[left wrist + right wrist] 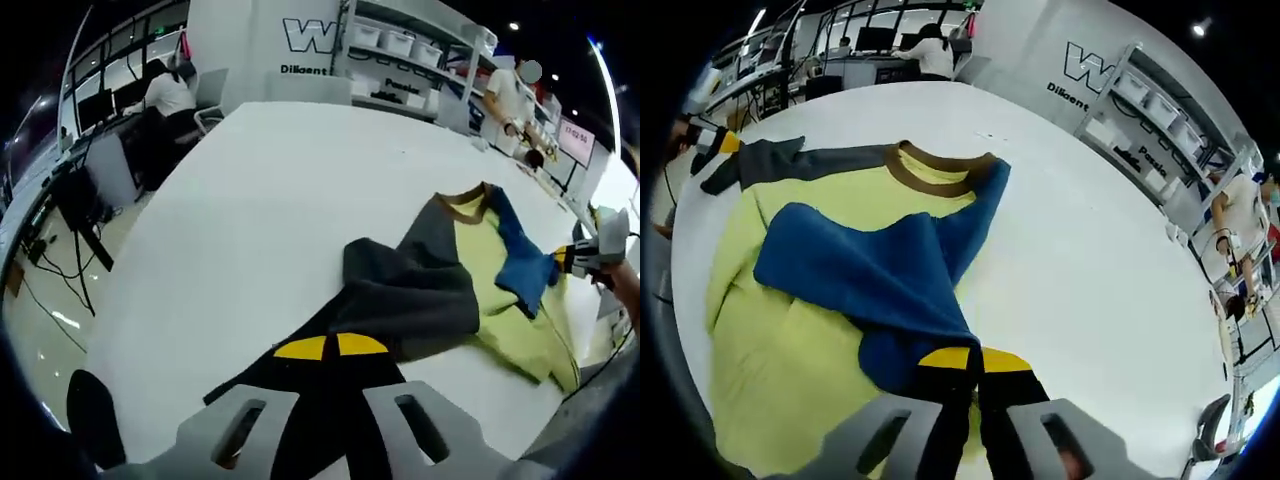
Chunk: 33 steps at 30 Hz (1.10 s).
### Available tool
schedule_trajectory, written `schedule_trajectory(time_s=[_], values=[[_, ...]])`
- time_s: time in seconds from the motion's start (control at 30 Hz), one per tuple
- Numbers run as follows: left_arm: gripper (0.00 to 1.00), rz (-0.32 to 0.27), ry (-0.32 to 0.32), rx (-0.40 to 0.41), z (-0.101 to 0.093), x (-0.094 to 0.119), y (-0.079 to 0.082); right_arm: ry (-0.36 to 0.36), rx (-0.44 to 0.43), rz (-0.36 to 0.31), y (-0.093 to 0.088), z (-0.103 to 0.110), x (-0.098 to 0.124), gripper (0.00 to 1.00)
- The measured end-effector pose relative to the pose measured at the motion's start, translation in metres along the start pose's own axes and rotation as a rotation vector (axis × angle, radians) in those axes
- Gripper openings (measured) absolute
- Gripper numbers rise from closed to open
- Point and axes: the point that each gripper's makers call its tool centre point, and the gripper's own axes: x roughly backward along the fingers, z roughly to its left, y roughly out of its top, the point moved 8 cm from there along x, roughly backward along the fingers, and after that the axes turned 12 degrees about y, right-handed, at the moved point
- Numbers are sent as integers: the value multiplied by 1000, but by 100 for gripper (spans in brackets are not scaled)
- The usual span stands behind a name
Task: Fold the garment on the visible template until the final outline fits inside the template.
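1. Garment (830,300) lies flat on the white table (1090,260); each of my grippers pinches a sleeve cuff, ready for folding inward.
2. My left gripper (322,398) clamps the grey sleeve (410,290), my right gripper (975,405) the blue sleeve (880,270).
3. Its brown collar (935,170) points away from my right gripper; the sleeves' long axis runs between my hands.

The left tongs (320,420) cover the tip of the grey sleeve (400,290), so the grip itself cannot be made out. The right tongs (975,425) likewise hide the blue sleeve (880,280) end. The yellow sweater (780,370) body runs off the right gripper view's lower edge. Wall lettering (305,35) is cut short.
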Motion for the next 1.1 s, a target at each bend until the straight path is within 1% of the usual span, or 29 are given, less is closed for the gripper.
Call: schedule_trajectory(time_s=[0.2, 0.23, 0.27, 0.33, 0.4, 0.47, 0.67, 0.87, 0.97, 1.1], values=[[0, -2, 38, -2, 12, -5, 2, -38, -21, 9, -9, -12, 6, 0], [0, 0, 42, 3, 14, -5, 2, -66, -36, -18, -9, -16, 10, 0], [0, 0, 46, 5, 15, -6, 3, -78, -28, -31, -9, -19, 12, 0], [0, -1, 54, 4, 17, -6, 5, -86, -19, -20, -11, -22, 14, 0], [0, -8, 66, 9, 20, -6, 7, -86, -30, -14, -15, -26, 15, 0], [0, -10, 82, 17, 26, -8, 10, -112, -28, -3, -20, -33, 18, 0], [0, -11, 90, 23, 34, -10, 14, -139, -58, 5, -32, -47, 25, 0], [0, -3, 104, 11, 39, -14, 15, -165, -42, 13, -36, -58, 27, 0], [0, -4, 111, 11, 44, -17, 18, -176, -49, 20, -39, -67, 28, 0], [0, -2, 113, 10, 46, -18, 19, -184, -54, 21, -41, -71, 28, 0]])
